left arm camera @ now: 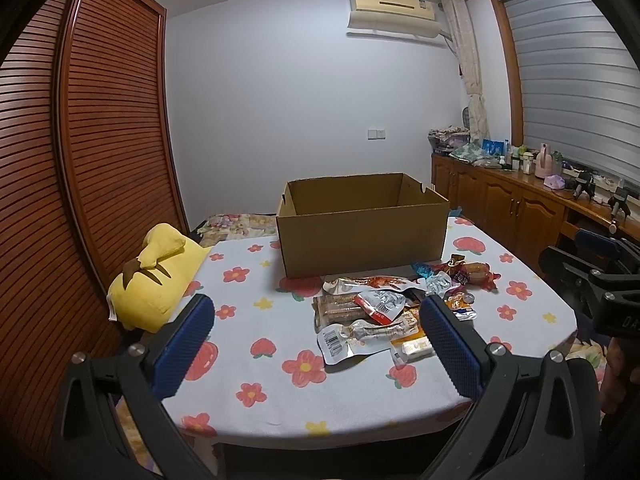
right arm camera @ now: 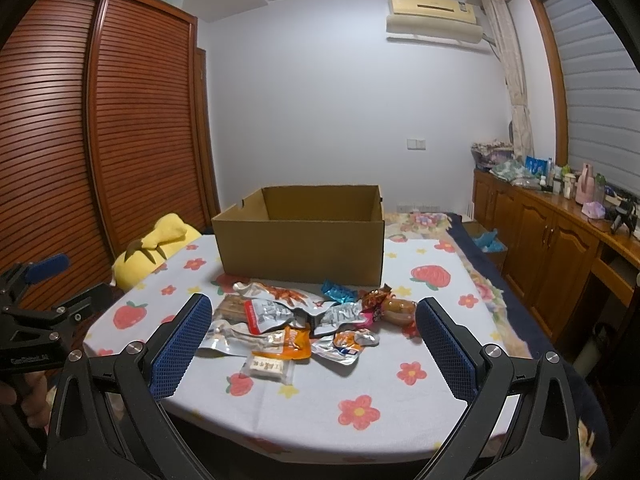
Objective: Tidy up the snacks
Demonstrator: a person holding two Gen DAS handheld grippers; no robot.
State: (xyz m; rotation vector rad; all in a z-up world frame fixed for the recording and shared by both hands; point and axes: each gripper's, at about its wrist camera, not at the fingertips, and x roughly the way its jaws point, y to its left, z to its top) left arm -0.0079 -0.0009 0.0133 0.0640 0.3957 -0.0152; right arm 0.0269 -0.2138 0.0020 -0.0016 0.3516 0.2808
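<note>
A pile of snack packets (left arm camera: 384,312) lies on the flowered tablecloth in front of an open cardboard box (left arm camera: 360,236). In the right wrist view the pile (right arm camera: 304,320) lies just ahead, the box (right arm camera: 300,240) behind it. My left gripper (left arm camera: 316,320) is open and empty, hovering over the near table, left of the pile. My right gripper (right arm camera: 314,320) is open and empty, hovering just before the pile. Each gripper shows at the other view's edge: the right one (left arm camera: 600,280), the left one (right arm camera: 36,320).
A yellow plush toy (left arm camera: 156,276) lies at the table's left edge beside a wooden louvred wardrobe (left arm camera: 80,160). A wooden sideboard (left arm camera: 520,200) with bottles and clutter stands along the right wall. The table (right arm camera: 360,420) ends just below the grippers.
</note>
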